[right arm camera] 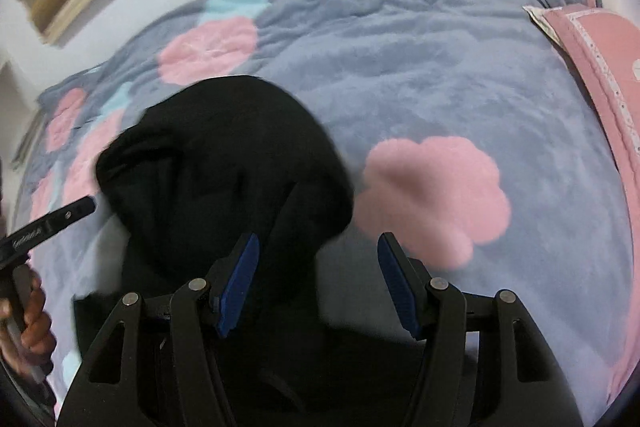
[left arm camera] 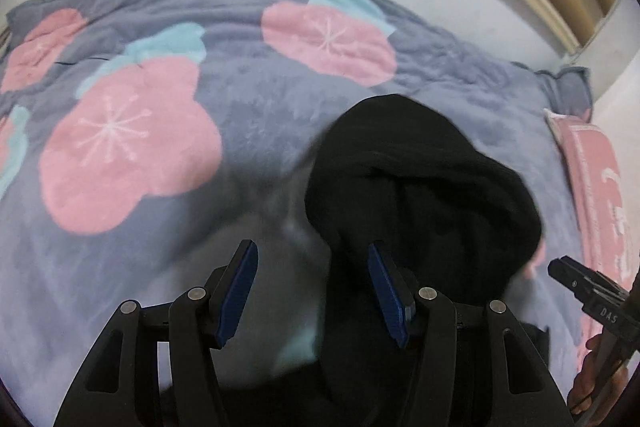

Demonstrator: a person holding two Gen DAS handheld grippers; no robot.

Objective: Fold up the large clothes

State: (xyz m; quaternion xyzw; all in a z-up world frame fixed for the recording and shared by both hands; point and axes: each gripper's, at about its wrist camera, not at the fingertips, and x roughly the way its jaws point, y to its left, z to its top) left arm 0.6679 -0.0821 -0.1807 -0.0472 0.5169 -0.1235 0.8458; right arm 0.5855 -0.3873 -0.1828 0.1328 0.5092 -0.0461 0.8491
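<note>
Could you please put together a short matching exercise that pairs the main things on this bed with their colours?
Things:
1. garment
2. blanket
3. pillow
4. pads on the right tongs

Colours:
A. grey-blue with pink flowers
B. dark blue
C. black
D. pink with a pale trim

Pairs: 1-C, 2-A, 3-D, 4-B

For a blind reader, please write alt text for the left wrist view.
A bunched black garment lies on a grey blanket with pink flowers, just ahead of the open left tongs. The right tongs enter from the lower right edge.
</note>
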